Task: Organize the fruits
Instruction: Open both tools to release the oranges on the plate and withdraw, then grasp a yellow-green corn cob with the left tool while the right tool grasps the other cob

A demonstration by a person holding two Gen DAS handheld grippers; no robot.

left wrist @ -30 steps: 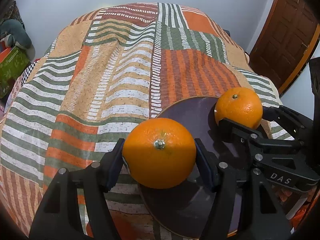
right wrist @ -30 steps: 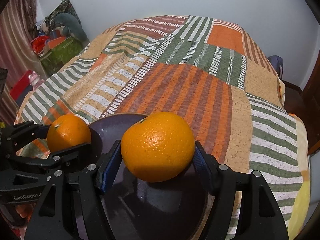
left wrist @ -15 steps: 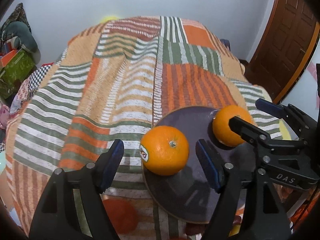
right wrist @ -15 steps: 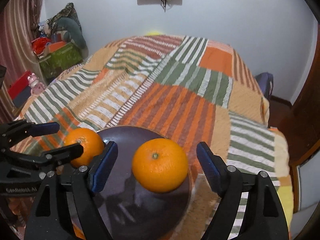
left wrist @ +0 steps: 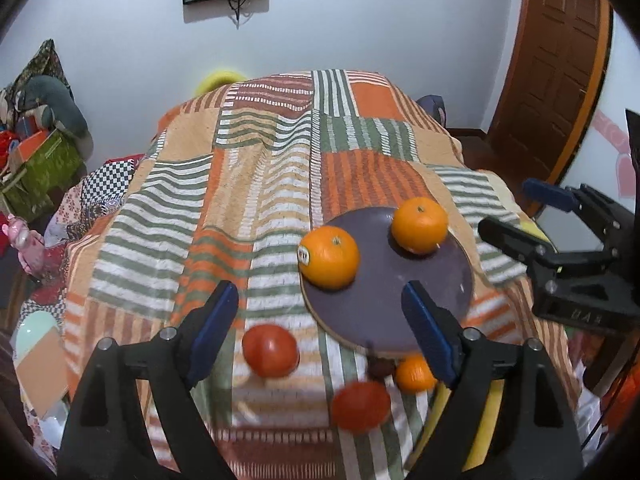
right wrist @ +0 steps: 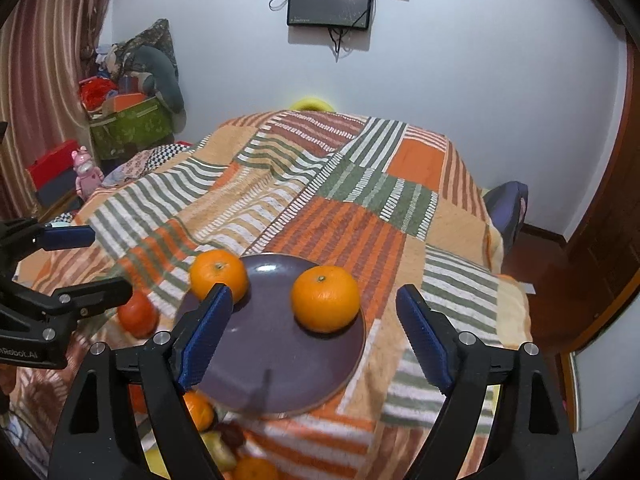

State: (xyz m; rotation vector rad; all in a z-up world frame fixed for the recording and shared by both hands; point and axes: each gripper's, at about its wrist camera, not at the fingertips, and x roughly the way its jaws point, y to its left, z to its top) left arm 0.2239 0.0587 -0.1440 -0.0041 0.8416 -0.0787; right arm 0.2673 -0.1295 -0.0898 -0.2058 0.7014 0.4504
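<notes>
A dark purple plate (left wrist: 420, 308) (right wrist: 264, 360) lies on the striped bedspread with two oranges on it. In the left wrist view one orange (left wrist: 329, 257) with a sticker sits at the plate's left edge and the other orange (left wrist: 419, 225) at its far right. In the right wrist view they show as the left orange (right wrist: 218, 274) and the right orange (right wrist: 325, 298). My left gripper (left wrist: 320, 328) is open and empty, raised above the bed. My right gripper (right wrist: 316, 336) is open and empty, raised above the plate.
Loose fruit lies near the bed's front edge: two red tomatoes (left wrist: 270, 350) (left wrist: 361, 405), a small orange (left wrist: 414, 373) and a yellow fruit (right wrist: 218, 446). A tomato (right wrist: 137, 314) lies left of the plate. A green box (right wrist: 128, 124) stands at far left, a wooden door (left wrist: 556, 80) at right.
Both grippers opened and let go of their oranges, which now rest on the plate. Both grippers pulled back and up, so more of the bed and the loose fruit shows.
</notes>
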